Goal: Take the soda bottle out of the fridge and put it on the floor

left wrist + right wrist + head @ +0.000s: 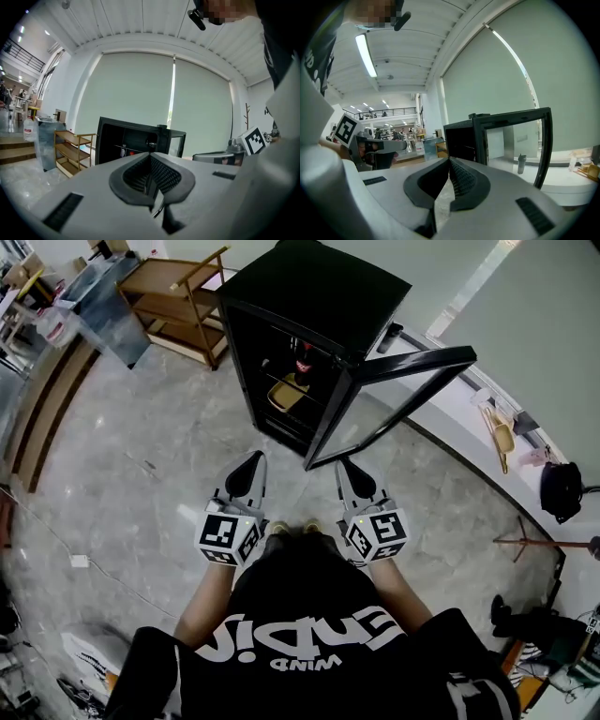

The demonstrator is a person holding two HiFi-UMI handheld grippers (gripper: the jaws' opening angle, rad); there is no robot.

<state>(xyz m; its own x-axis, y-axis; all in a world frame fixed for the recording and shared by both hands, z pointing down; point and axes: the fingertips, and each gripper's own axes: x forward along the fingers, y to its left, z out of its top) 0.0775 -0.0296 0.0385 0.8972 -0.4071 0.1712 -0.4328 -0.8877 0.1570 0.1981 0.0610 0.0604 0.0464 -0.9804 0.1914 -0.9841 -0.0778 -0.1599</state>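
Plainly little is done: the left gripper (251, 463) and right gripper (349, 470) are both pressed together and empty, short of the black fridge (309, 287). Its glass door (398, 395) hangs open, and the soda bottle (303, 363) stands inside, not yet grasped. Grey marbled floor (141, 474) spreads around, with a wooden rack (173, 296) beyond.

**A:** How is the light?

**B:** Bright and even. Daylight glows through pale blinds (136, 89). A ceiling strip light (365, 54) shines in the right gripper view. The glossy floor (141, 474) shows soft glare, and the inside of the fridge (309, 287) is dark.

**A:** Any distortion?

**B:** Strong fisheye bending. Both gripper views have black corners and a slightly soft foreground.
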